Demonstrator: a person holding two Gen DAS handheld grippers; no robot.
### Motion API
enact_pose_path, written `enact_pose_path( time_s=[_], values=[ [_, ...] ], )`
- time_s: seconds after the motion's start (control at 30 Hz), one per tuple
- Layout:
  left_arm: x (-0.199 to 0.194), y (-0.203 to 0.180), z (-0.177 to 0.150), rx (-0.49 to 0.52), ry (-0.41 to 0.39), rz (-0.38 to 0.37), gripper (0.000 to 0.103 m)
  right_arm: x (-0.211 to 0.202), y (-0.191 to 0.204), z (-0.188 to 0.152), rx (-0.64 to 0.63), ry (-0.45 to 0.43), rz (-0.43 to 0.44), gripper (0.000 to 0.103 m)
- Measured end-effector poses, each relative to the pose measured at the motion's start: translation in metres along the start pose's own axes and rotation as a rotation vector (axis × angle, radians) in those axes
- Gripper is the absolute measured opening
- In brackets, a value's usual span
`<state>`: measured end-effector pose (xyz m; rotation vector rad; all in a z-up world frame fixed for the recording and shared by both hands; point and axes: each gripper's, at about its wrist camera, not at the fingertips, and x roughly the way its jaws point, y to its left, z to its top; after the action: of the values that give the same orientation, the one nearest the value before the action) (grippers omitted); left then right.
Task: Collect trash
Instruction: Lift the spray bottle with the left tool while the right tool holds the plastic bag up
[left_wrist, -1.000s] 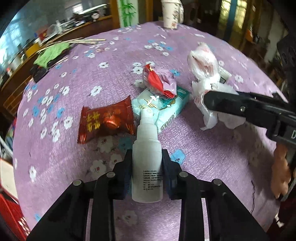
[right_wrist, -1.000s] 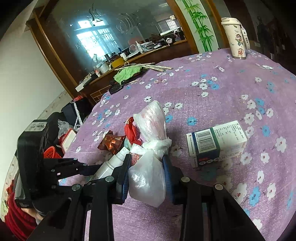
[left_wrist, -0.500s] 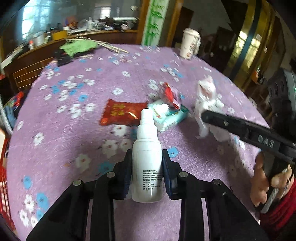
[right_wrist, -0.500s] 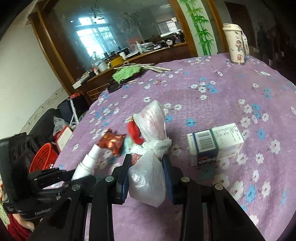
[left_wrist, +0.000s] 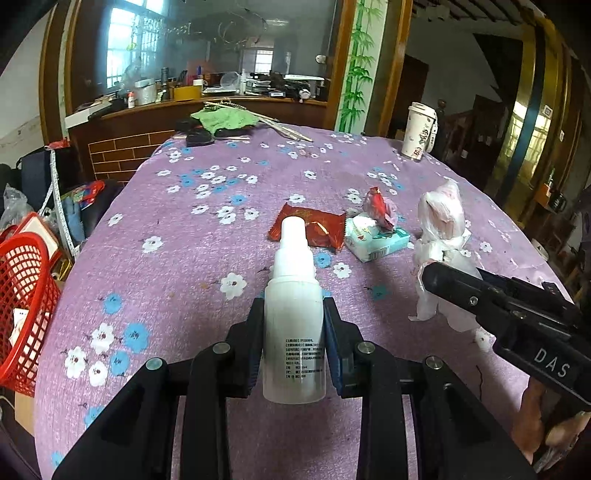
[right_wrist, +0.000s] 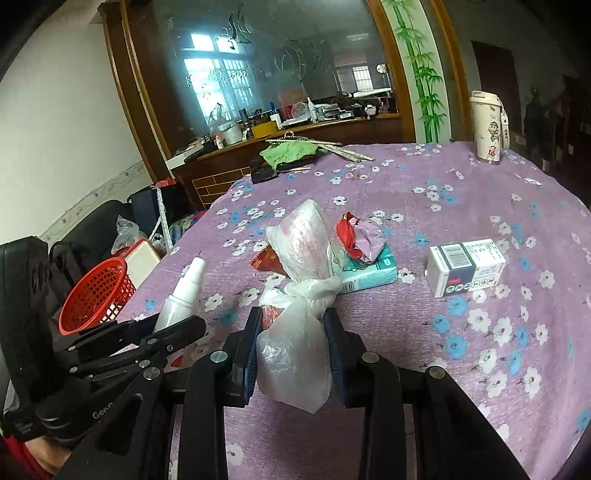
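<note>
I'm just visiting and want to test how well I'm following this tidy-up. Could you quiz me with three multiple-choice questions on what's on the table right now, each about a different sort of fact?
1. Where does the crumpled red wrapper lie?
A. on the tissue pack
B. inside the red basket
C. beside the tall cup

2. What colour is the tablecloth?
A. green with stripes
B. purple with flowers
C. plain white

3. What is the left gripper doing?
A. hanging open over bare cloth
B. clamping a white spray bottle
C. holding the boxed carton

Answers:
1 A: the wrapper sits on top of the pack.
2 B: the cloth is purple with white and blue blossoms.
3 B: its pads press both sides of the bottle, while the right gripper clamps a knotted plastic bag.
</note>
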<state>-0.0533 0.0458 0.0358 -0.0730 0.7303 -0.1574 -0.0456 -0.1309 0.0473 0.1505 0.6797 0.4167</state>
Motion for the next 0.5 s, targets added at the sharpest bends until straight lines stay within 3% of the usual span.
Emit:
enact_pose_path(
  time_s=[0.5],
  values=[
    [-0.0003,0.0053,-0.0022,-0.034,-0.005,-0.005,0.029,0.0038,-0.0018,-0.0016,0.011,-0.018,-0.015,0.035]
  ],
)
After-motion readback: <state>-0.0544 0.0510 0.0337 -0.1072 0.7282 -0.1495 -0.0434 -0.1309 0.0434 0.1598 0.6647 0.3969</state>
